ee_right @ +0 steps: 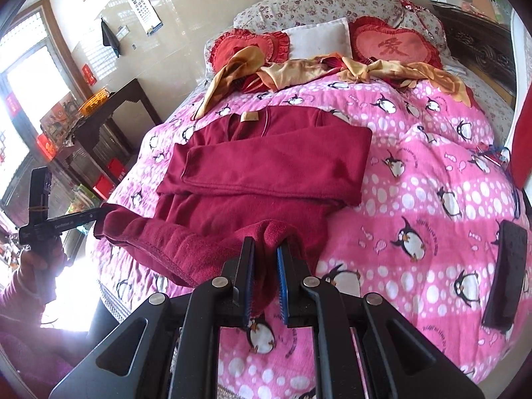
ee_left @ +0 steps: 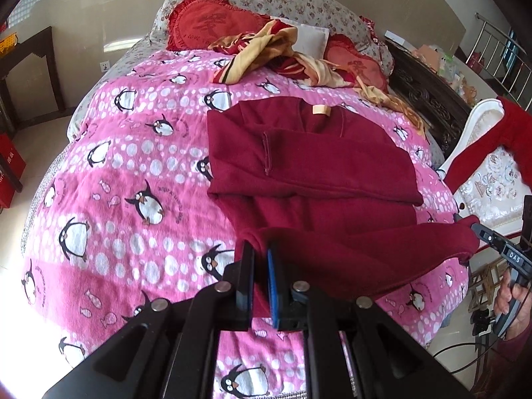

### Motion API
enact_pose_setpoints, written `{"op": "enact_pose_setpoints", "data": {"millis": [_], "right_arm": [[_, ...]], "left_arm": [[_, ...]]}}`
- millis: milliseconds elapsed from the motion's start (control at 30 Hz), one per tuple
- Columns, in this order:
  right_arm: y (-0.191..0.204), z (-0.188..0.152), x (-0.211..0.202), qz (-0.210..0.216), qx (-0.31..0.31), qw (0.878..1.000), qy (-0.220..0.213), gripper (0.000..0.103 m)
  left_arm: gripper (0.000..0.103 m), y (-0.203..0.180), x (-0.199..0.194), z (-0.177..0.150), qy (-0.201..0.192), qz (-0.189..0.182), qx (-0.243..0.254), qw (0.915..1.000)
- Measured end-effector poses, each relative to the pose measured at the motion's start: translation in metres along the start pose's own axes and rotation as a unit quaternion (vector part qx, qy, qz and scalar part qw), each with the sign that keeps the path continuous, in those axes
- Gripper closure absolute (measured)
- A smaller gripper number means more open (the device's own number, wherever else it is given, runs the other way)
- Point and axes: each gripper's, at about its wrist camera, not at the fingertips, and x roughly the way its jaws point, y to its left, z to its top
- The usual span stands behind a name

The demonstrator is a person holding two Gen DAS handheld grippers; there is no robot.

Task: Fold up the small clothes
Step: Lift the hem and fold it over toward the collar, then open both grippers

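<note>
Step in hand, as judged: bottom-hem fold of the dark red sweater (ee_left: 309, 163), spread on the pink penguin blanket (ee_left: 133, 166) of the bed, collar toward the pillows, both sleeves already crossed over the chest.

Left tongs (ee_left: 261, 256): clamped narrow on the hem's left corner. Right tongs (ee_right: 266, 249): clamped narrow on the hem's right corner. Hem lifted clear of the blanket, hanging slack between the two grips.

Next move, as judged: carry both corners together toward the collar, level with each other, hem kept taut; lay edge near the tan neck label (ee_right: 250, 117); only then release.

Hard to make out: cloth between the pads, hidden by the fingers; lower body of the sweater, covered by the raised hem; hands holding the tongs, cut off at frame edges. Black flat object (ee_right: 505, 272) on the blanket at right: unidentifiable.
</note>
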Motion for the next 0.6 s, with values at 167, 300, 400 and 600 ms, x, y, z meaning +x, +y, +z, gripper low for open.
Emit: {"op": "enact_pose_setpoints", "data": {"millis": [167,300,400,600], "right_arm": [[-0.008,0.022,0.012,-0.005,0.007,1.000,-0.008,0.103],[-0.012,0.041,0.024,-0.011,0.008,1.000,-0.014,0.103],[-0.013,0.053,0.034,-0.020,0.004,1.000,-0.015,0.103],[-0.024,0.076,0.060,-0.032,0.015,0.999,-0.012,0.103]], "left_arm": [[0.096,0.003,0.013,0.025,-0.011,0.006,-0.006,0.9999],[0.096,0.002,0.026,0.040,-0.014,0.014,-0.004,0.9998],[0.096,0.004,0.036,0.053,-0.014,0.016,-0.008,0.9997],[0.096,0.009,0.056,0.081,-0.014,0.022,-0.020,0.9995]]}}
